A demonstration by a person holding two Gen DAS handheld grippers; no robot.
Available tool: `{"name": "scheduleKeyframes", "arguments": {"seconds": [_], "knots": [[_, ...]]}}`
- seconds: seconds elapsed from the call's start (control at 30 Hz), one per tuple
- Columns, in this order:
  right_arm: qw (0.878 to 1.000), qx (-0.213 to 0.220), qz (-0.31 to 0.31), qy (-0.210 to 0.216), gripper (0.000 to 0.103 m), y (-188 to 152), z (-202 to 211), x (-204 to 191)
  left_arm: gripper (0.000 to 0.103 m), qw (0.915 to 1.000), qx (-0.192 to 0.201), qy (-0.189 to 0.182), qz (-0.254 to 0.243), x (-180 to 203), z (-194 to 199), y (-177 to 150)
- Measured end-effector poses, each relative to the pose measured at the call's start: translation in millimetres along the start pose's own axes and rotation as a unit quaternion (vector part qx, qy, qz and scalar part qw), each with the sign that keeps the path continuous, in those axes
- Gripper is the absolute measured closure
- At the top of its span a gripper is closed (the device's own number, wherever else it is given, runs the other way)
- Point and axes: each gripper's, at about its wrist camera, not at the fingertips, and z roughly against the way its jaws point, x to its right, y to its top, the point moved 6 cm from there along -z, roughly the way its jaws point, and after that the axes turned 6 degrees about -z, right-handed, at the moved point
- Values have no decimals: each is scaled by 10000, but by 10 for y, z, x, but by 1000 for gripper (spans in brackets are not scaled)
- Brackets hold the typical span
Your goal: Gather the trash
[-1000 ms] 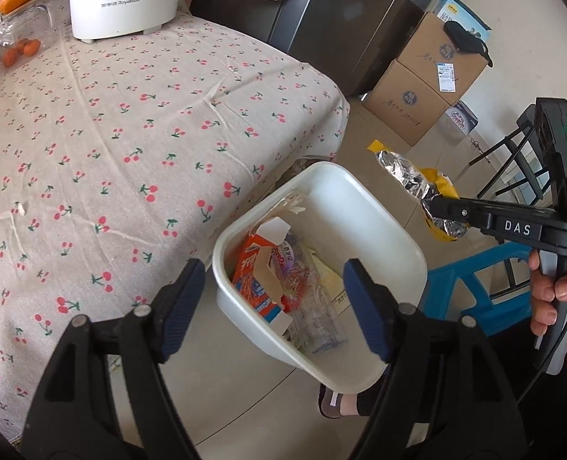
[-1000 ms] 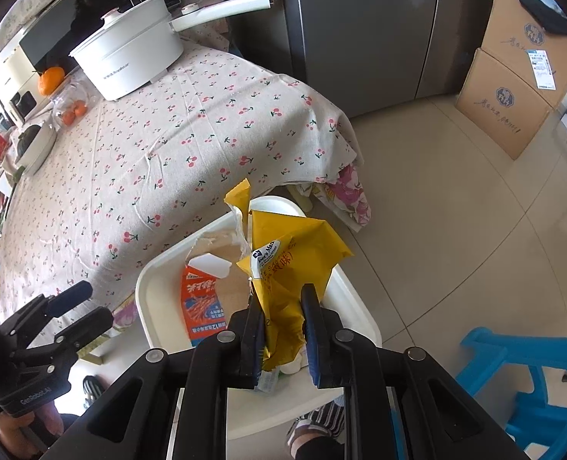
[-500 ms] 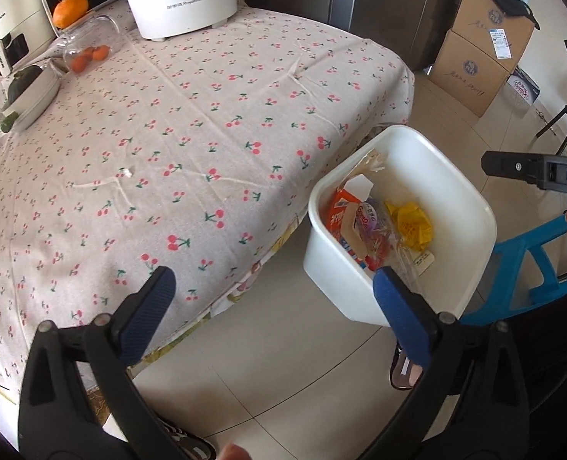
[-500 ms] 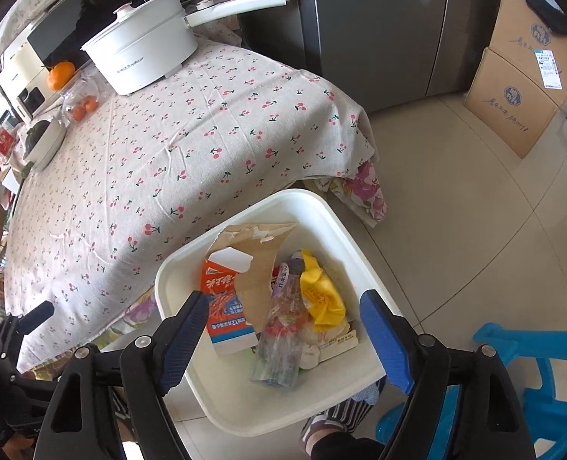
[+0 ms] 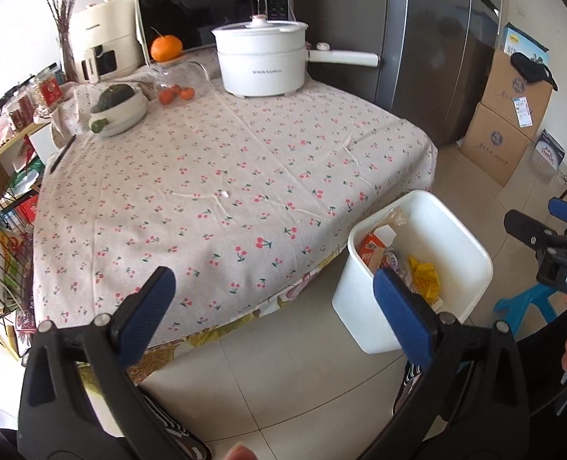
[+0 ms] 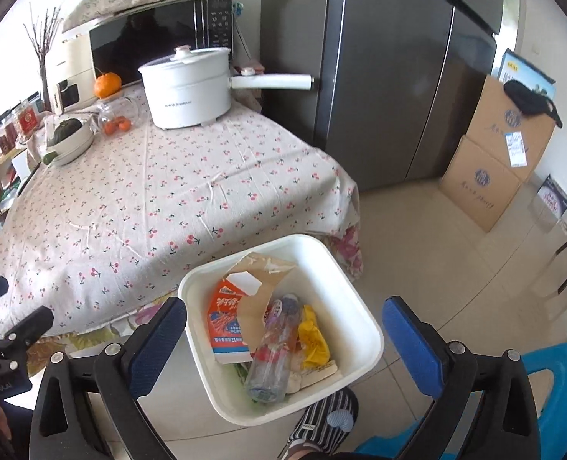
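Trash sits in the white bin [image 6: 364, 329] on the floor, just by the table's hanging cloth edge [image 6: 345, 207]: a yellow wrapper [image 6: 313, 339], a clear bottle [image 6: 274, 356] and an orange carton [image 6: 226, 322]. The right gripper [image 6: 283, 331] hangs over the bin, jaws wide open and holding nothing. The left gripper [image 5: 274, 314] is also wide open and empty, above bare floor tiles [image 5: 283, 379] between table and bin

Table [image 5: 245, 176]: cherry-print cloth; white pot [image 5: 262, 61] at 12 o'clock; bowl [image 5: 120, 113], fruit jar [image 5: 176, 84] at 11 o'clock.
Floor [image 6: 437, 230]: white bin [image 6: 345, 280], cardboard boxes [image 6: 494, 161] at 2 o'clock.
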Motion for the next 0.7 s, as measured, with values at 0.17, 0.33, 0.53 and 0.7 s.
{"name": "scheduleKeyframes", "arguments": {"seconds": [0.17, 0.33, 0.53, 0.7], "knots": [[9989, 459, 14, 105, 0, 28, 273, -123, 1, 9988, 337, 256, 234, -147, 247, -17], [9982, 572, -14, 161, 0, 86, 318, -214, 1, 9974, 560, 387, 254, -191, 387, -27], [9986, 492, 5, 179, 0, 67, 267, -281, 1, 9962, 712, 427, 262, -220, 436, 0], [9987, 478, 44, 168, 0, 45, 260, -319, 1, 9972, 622, 300, 287, -190, 392, -16]]}}
